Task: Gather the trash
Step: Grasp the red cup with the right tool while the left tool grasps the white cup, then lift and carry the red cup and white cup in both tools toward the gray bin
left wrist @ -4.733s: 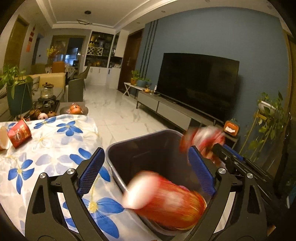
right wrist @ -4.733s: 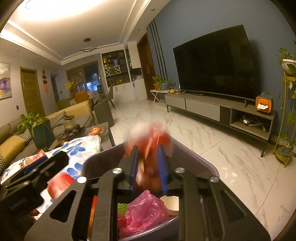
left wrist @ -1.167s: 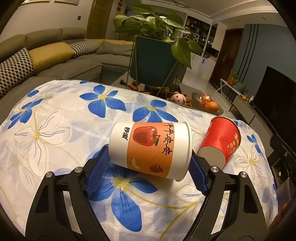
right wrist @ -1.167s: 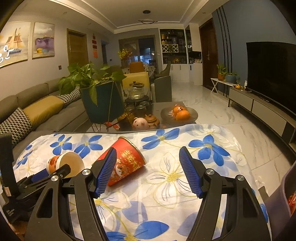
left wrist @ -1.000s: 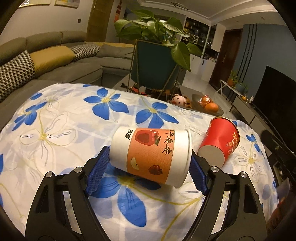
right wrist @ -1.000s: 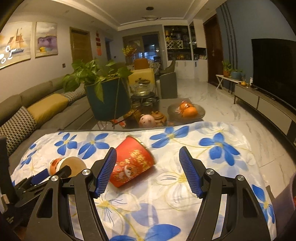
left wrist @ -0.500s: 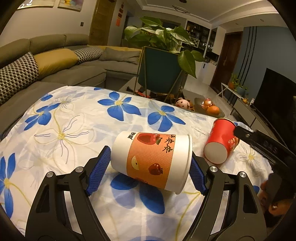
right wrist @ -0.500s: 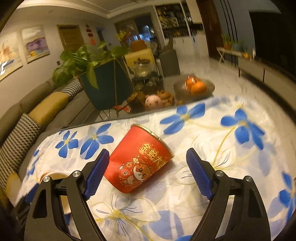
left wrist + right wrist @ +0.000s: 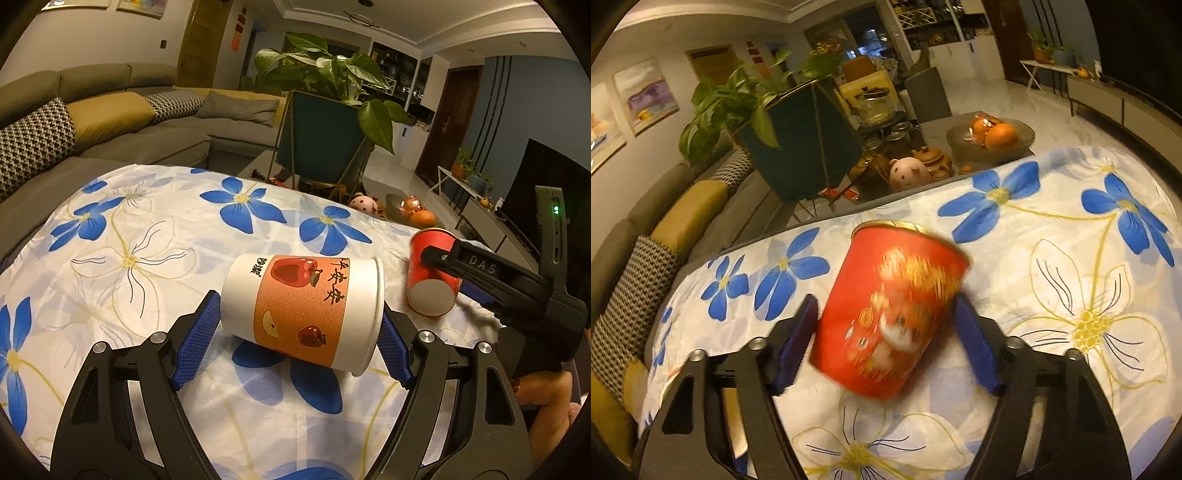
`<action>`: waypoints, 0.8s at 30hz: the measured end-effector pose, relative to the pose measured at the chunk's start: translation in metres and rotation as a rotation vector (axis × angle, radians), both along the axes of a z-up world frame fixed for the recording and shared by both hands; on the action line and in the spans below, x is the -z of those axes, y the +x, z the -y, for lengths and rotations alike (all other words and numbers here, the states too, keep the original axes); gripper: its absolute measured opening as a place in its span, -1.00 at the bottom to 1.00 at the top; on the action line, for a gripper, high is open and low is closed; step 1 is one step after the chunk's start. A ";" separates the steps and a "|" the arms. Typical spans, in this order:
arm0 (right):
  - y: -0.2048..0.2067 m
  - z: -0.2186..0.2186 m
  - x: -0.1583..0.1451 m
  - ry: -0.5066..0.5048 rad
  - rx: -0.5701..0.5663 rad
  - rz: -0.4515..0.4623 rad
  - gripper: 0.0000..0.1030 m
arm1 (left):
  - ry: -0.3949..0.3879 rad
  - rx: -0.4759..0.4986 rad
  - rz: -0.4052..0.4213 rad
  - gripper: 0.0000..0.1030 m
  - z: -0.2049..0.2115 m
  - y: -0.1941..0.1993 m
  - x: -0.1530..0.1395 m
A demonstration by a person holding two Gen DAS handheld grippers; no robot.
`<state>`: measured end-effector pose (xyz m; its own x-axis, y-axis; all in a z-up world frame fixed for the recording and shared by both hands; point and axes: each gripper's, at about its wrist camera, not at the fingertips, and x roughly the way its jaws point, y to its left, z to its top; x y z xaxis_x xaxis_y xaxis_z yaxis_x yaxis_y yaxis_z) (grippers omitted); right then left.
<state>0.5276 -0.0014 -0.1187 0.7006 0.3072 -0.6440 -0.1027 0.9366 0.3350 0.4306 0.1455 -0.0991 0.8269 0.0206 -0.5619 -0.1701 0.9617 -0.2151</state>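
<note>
A white paper cup with an orange apple-print band [image 9: 295, 288] lies sideways between the blue pads of my left gripper [image 9: 299, 306], which is shut on it, base against the left pad and rim against the right. It hangs just over the flowered tablecloth [image 9: 147, 240]. A red paper cup [image 9: 890, 314] lies on its side on the cloth [image 9: 1071, 258], blurred. My right gripper [image 9: 884, 301] is open and straddles it, with both pads close to its sides. In the left wrist view the red cup [image 9: 432, 295] lies to the right under one of the right gripper's fingers [image 9: 439, 254].
Beyond the table's far edge stand a plant in a dark teal pot [image 9: 321, 147] and a grey sofa with cushions [image 9: 110, 129]. A low table holds a fruit plate [image 9: 993, 136], a pig figure [image 9: 908, 171] and a teapot. A person's hand [image 9: 543, 391] holds the right gripper.
The right gripper moved forward over the red cup, and its jaws narrowed around it. The left gripper kept hold of the white cup and drew back slightly.
</note>
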 end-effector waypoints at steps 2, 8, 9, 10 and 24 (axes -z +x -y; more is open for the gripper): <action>-0.003 -0.003 -0.001 -0.015 -0.016 0.010 0.23 | -0.005 0.000 0.001 0.50 -0.001 0.000 0.000; -0.010 -0.005 -0.006 -0.049 -0.031 0.047 0.15 | -0.015 0.001 0.001 0.50 -0.002 -0.002 0.000; -0.013 -0.004 -0.008 -0.054 -0.030 0.059 0.14 | -0.014 0.002 0.001 0.50 -0.002 -0.002 0.000; -0.015 -0.002 -0.010 -0.055 -0.030 0.066 0.14 | -0.014 0.003 0.001 0.50 -0.002 -0.002 0.000; -0.073 0.031 -0.044 -0.061 -0.031 0.164 0.14 | 0.013 0.044 0.017 0.46 0.017 -0.026 -0.011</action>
